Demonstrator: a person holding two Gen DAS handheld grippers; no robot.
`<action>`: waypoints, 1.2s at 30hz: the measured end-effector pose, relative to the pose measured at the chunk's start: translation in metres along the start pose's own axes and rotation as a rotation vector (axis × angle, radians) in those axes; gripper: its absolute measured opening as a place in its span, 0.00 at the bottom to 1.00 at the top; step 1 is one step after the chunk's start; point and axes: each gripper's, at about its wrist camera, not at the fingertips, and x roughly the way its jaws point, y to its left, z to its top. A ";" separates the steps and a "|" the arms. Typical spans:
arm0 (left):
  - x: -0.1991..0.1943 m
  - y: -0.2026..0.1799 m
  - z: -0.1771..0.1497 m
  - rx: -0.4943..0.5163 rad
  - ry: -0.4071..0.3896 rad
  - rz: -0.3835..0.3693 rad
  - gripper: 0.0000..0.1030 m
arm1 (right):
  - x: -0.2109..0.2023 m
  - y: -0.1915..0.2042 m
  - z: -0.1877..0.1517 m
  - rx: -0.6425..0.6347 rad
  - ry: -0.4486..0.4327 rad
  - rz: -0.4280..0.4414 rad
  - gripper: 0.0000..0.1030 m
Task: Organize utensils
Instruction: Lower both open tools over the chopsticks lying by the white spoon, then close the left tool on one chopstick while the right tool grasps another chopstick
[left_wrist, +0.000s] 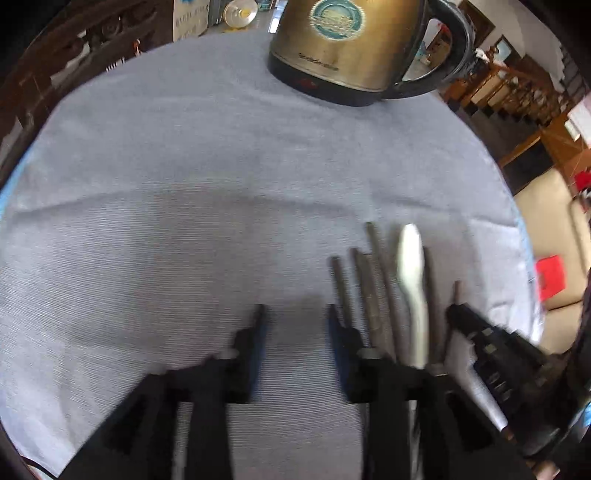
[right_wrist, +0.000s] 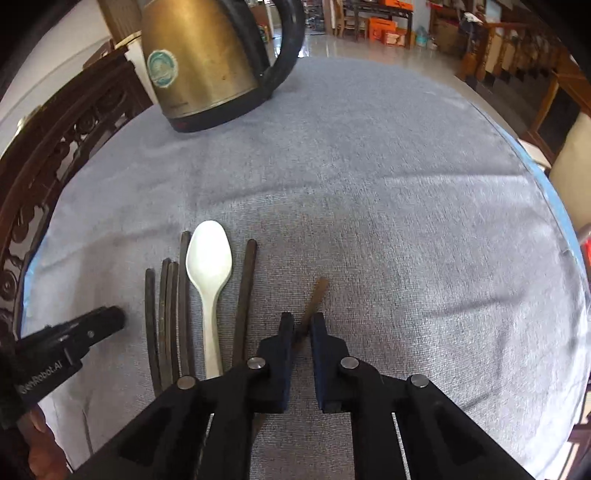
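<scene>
A white spoon (right_wrist: 209, 266) lies on the grey cloth (right_wrist: 369, 221) among several dark chopsticks (right_wrist: 173, 314), all lined up side by side. My right gripper (right_wrist: 302, 325) is shut on one brown chopstick (right_wrist: 317, 295), held just right of the row. My left gripper (left_wrist: 295, 314) is open and empty, low over the cloth just left of the row. In the left wrist view the spoon (left_wrist: 412, 266) and chopsticks (left_wrist: 369, 288) lie to the right of my fingers, and the right gripper (left_wrist: 491, 343) shows at the far right.
A brass electric kettle (right_wrist: 199, 66) on a black base stands at the back of the table; it also shows in the left wrist view (left_wrist: 340, 44). A carved wooden chair (right_wrist: 44, 155) is at the left edge. The cloth's right edge (right_wrist: 546, 184) drops off.
</scene>
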 end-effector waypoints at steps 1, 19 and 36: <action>-0.002 -0.005 0.000 -0.014 0.003 -0.020 0.47 | 0.000 -0.001 -0.001 -0.002 -0.005 0.003 0.09; 0.039 -0.063 -0.011 0.069 -0.014 0.171 0.50 | -0.010 -0.060 -0.033 0.146 0.007 0.110 0.08; 0.022 -0.055 -0.026 0.008 0.028 0.177 0.39 | -0.013 -0.079 -0.050 0.196 0.016 0.195 0.08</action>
